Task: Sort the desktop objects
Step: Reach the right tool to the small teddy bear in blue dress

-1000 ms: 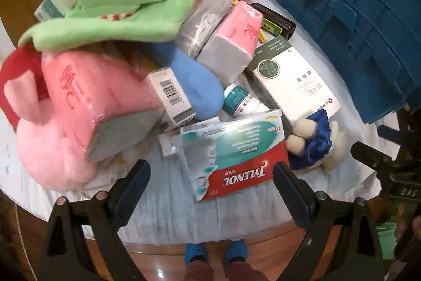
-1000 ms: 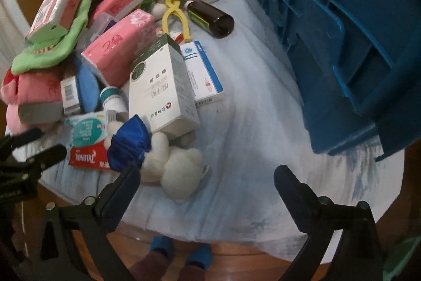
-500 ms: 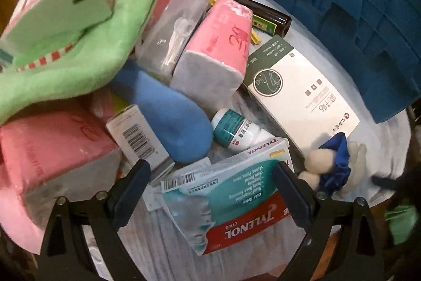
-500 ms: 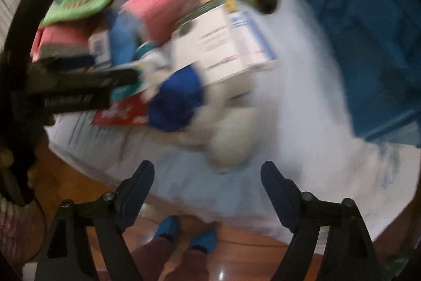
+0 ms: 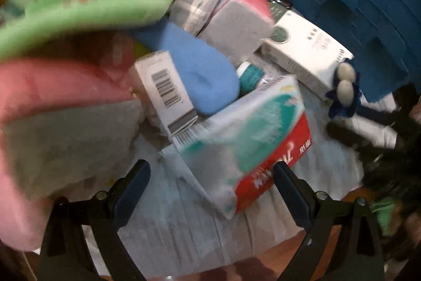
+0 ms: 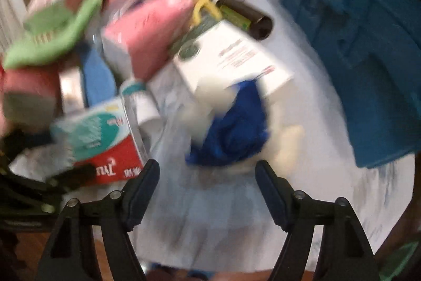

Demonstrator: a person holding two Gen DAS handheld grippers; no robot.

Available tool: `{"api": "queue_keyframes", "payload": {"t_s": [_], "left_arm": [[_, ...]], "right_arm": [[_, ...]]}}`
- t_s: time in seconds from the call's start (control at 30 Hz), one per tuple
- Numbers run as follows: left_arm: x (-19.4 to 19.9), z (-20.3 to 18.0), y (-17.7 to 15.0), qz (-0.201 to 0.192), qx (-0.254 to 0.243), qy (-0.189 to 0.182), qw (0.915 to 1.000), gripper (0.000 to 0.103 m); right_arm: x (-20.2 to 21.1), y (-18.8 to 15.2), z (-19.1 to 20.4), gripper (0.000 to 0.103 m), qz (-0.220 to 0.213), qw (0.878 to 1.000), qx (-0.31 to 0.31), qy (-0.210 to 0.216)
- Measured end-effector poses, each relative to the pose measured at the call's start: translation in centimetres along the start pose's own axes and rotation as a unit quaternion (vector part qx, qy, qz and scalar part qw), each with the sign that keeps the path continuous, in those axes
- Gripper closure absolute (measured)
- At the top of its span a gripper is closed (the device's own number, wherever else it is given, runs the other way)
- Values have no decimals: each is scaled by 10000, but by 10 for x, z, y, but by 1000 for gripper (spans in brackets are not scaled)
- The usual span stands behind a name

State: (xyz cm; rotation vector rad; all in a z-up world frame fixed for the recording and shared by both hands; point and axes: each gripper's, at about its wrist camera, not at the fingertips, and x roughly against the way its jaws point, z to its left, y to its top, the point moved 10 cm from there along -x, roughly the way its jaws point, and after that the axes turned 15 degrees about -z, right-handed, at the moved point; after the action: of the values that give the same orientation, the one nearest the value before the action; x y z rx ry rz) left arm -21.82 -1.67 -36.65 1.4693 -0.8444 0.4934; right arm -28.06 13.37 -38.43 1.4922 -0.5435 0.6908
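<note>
My left tongs (image 5: 210, 175) are spread wide, the red-and-teal medicine box (image 5: 244, 146) lying between the tips, tilted. My right tongs (image 6: 206, 181) gape too, the stuffed toy (image 6: 231, 123) in blue cloth just ahead of them, blurred, on the pale tablecloth (image 6: 210, 223).

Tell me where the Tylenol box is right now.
The Tylenol box lies at the table's near edge, between the left gripper fingers, just in front of the blue sponge.
</note>
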Motion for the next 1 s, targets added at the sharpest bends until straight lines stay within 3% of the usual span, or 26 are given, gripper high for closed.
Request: {"api": "queue_keyframes", "payload": {"t_s": [0.07,0.13,0.2,0.3,0.47,0.6,0.73,0.8,0.9,0.93,1.0], "left_arm": [[13,-11,11,-221,-381,4,9990,7],[13,-16,23,-322,-862,230,9955,7],[-2,-17,21,-60,-1020,265,9944,7],[-15,-22,1,431,-807,-37,9958,7],[-19,-34,-12,228,-1543,382,9870,0],[-22,-32,0,104,-1068,367,9935,2],[-6,-22,6,-25,-297,227,9993,18],[0,-18,5,-70,22,189,9998,21],[-1,-19,9,-190,50,341,9992,29],[-2,-22,12,-194,-8,371,9991,33],[2,-31,16,-158,105,129,9997,51]], "right_arm": [[16,2,-8,27,-93,9999,-36,-73],[26,-1,-17,26,-91,9998,-47,-194],[29,-3,-29,15,-62,9995,-56,-303],[29,-5,-47,6,5,9994,-156,-308],[22,-7,-51,4,144,9998,-9,-155],[6,-9,-52,0,226,9996,107,-129],[-2,-1,-54,0,176,9998,-115,-23],[-3,2,-56,0,169,9997,-177,-23],[-8,4,-56,0,233,9996,-145,73],[-11,5,-56,0,256,9996,-100,61],[-20,4,-56,0,307,9994,-81,121]]}}
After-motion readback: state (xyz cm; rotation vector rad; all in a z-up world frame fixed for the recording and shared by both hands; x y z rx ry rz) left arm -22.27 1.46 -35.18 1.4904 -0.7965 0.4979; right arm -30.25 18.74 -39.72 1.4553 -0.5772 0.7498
